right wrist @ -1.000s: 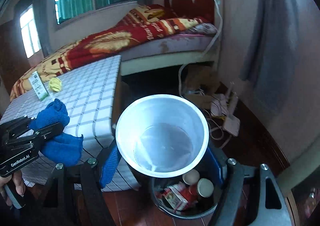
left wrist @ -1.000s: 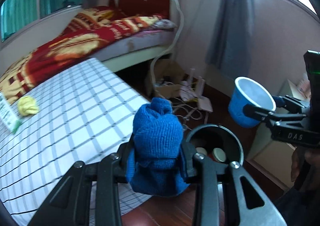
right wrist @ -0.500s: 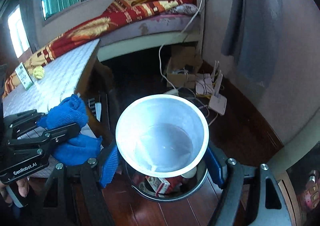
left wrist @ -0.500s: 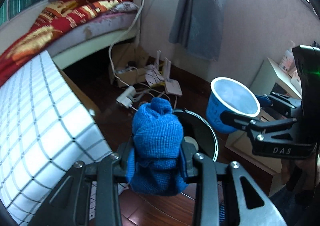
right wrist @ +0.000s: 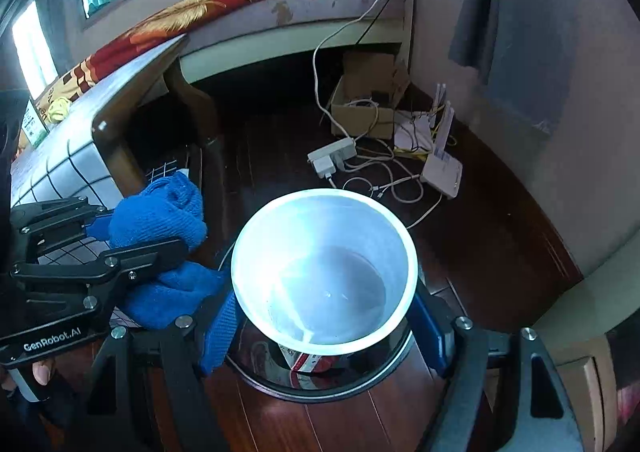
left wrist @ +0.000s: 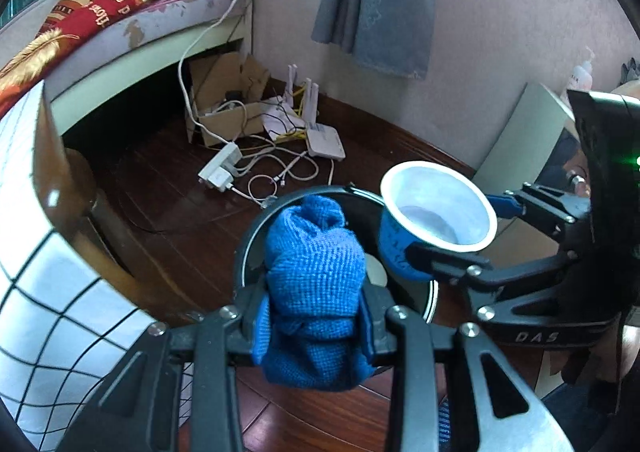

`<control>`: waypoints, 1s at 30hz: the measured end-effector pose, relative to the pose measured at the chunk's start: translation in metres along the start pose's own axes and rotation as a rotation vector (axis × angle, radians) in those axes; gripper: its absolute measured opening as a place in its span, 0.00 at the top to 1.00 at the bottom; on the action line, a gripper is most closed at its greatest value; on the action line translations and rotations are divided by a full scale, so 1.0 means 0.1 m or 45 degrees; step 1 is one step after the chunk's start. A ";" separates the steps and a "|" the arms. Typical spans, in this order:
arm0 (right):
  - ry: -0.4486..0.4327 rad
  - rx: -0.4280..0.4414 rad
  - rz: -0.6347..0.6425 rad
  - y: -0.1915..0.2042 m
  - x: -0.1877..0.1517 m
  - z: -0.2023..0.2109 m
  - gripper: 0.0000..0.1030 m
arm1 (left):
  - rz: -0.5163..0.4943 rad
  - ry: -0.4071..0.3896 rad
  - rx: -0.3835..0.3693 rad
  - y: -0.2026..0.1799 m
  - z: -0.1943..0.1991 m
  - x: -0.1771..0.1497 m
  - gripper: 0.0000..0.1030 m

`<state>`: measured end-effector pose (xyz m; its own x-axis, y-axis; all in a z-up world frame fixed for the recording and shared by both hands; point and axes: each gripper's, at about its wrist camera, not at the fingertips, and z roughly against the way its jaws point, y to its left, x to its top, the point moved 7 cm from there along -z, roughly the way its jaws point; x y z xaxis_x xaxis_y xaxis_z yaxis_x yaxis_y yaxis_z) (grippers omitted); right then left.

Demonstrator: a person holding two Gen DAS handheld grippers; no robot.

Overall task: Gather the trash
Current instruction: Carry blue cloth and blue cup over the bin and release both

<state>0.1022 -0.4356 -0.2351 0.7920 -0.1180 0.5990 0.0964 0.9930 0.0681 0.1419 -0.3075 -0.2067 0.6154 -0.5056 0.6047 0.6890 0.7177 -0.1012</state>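
Observation:
My left gripper (left wrist: 312, 326) is shut on a bunched blue cloth (left wrist: 316, 272) and holds it above the near rim of a round black trash bin (left wrist: 256, 236) on the floor. My right gripper (right wrist: 324, 312) is shut on an empty blue cup with a white inside (right wrist: 324, 272), held upright right over the same bin (right wrist: 320, 388). In the left wrist view the cup (left wrist: 436, 211) hangs over the bin's right rim. Trash lies inside the bin (right wrist: 304, 362), mostly hidden by the cup. The cloth (right wrist: 160, 219) also shows at left in the right wrist view.
A table with a checked white cloth (left wrist: 24, 211) stands to the left, its wooden leg (right wrist: 192, 107) near the bin. A cardboard box (left wrist: 224, 99), power strip (left wrist: 220, 167), router (left wrist: 324, 143) and loose cables lie on the wooden floor by the wall. A bed (left wrist: 120, 19) stands behind.
Both grippers have moved away from the table toward the bin and lower. The cloth and the cup now hang directly over the bin. Both holds are unchanged.

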 end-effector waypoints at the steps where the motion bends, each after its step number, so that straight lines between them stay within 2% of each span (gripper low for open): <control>1: 0.008 0.002 0.008 0.00 -0.01 -0.06 0.25 | -0.005 0.006 -0.002 -0.01 -0.03 -0.01 0.65; 14: 0.117 0.035 0.081 -0.02 -0.17 -0.55 0.25 | 0.034 0.097 -0.027 0.04 -0.39 -0.12 0.65; 16: 0.136 0.046 0.090 -0.01 -0.21 -0.62 0.24 | 0.042 0.124 -0.051 0.04 -0.48 -0.14 0.60; 17: 0.145 0.030 0.110 0.00 -0.24 -0.66 0.24 | 0.051 0.143 -0.050 0.04 -0.52 -0.17 0.54; 18: 0.163 0.004 0.132 -0.01 -0.28 -0.70 0.17 | 0.055 0.145 -0.026 0.05 -0.54 -0.20 0.43; 19: 0.220 -0.013 0.144 -0.03 -0.35 -0.77 0.01 | 0.050 0.145 0.002 0.07 -0.54 -0.22 0.38; 20: 0.244 -0.032 0.145 -0.07 -0.40 -0.80 0.00 | 0.044 0.145 0.029 0.09 -0.54 -0.23 0.30; 25: 0.244 -0.053 0.115 -0.15 -0.46 -0.79 0.00 | 0.055 0.131 0.092 0.22 -0.47 -0.31 0.24; 30: 0.204 -0.050 0.134 -0.03 -0.39 -0.65 0.00 | 0.086 0.079 0.146 0.32 -0.28 -0.30 0.18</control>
<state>0.1100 -0.4345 -0.3102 0.8846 -0.0155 0.4661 0.0288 0.9994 -0.0216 0.1560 -0.2823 -0.2500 0.6836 -0.4805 0.5494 0.5994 0.7991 -0.0469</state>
